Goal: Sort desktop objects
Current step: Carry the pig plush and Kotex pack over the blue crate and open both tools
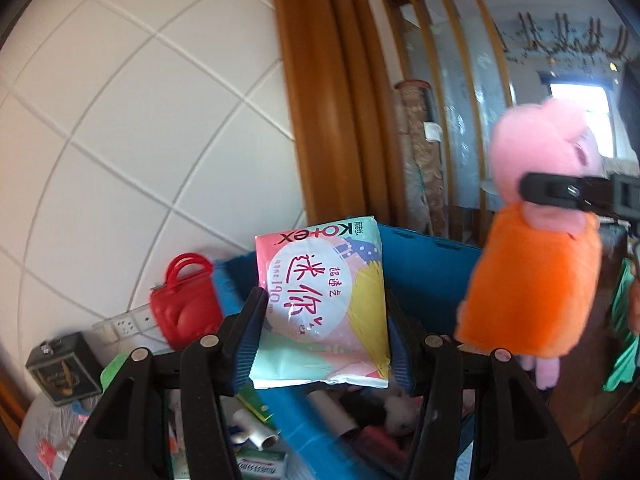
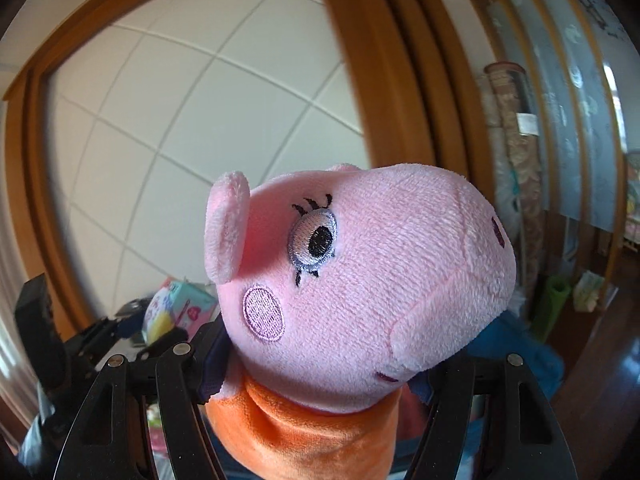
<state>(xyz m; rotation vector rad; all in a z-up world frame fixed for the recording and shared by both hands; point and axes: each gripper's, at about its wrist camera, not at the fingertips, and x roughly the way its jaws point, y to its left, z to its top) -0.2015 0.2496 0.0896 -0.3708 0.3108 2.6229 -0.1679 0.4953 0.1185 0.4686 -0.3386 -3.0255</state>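
- White panelling (image 1: 120,128) crossed by thin grooves fills the background, bordered by a brown wooden frame (image 1: 320,92); a slatted wooden partition with frosted panes (image 1: 452,80) stands further right.
- Left gripper (image 1: 324,320): jaws part-open, clamped on both edges of a pastel Kotex pad packet (image 1: 320,300), held up in the air.
- Right gripper (image 2: 316,376): jaws wider, pressed on the neck of a pink pig plush toy (image 2: 360,272) in an orange dress, also aloft.
- Below lie a blue crate (image 1: 424,264), a red toy handbag (image 1: 186,304), a dark box (image 1: 64,364) and blurred clutter.
- Dark wooden floor (image 2: 600,380) shows at right.
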